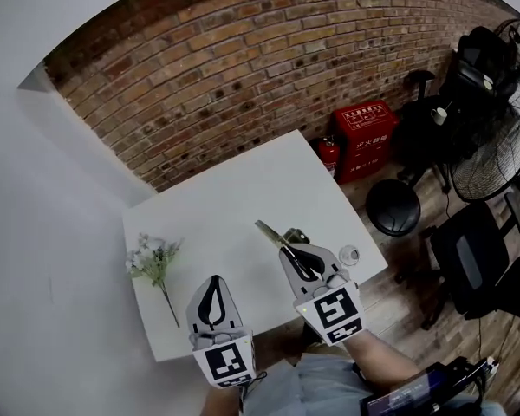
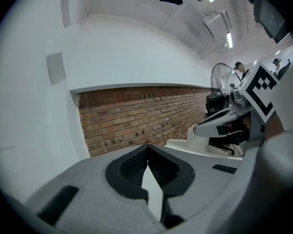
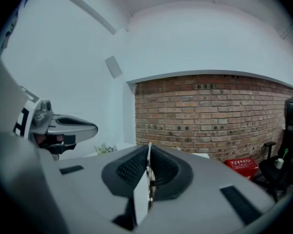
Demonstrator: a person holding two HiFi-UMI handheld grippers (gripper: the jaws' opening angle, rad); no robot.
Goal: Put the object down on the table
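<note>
Head view: right hand-held gripper pinches a thin object.

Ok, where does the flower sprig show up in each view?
Head view: flower sprig lies near the white table's left edge.
Left gripper view: not in it.
Right gripper view: small, just left of centre.
Shared landmark: the brick wall.

Thin strip between tight fingers

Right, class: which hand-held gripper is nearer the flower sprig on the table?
Left. The left hand-held gripper sits just right of the flower sprig; the right hand-held gripper is farther right.
</note>
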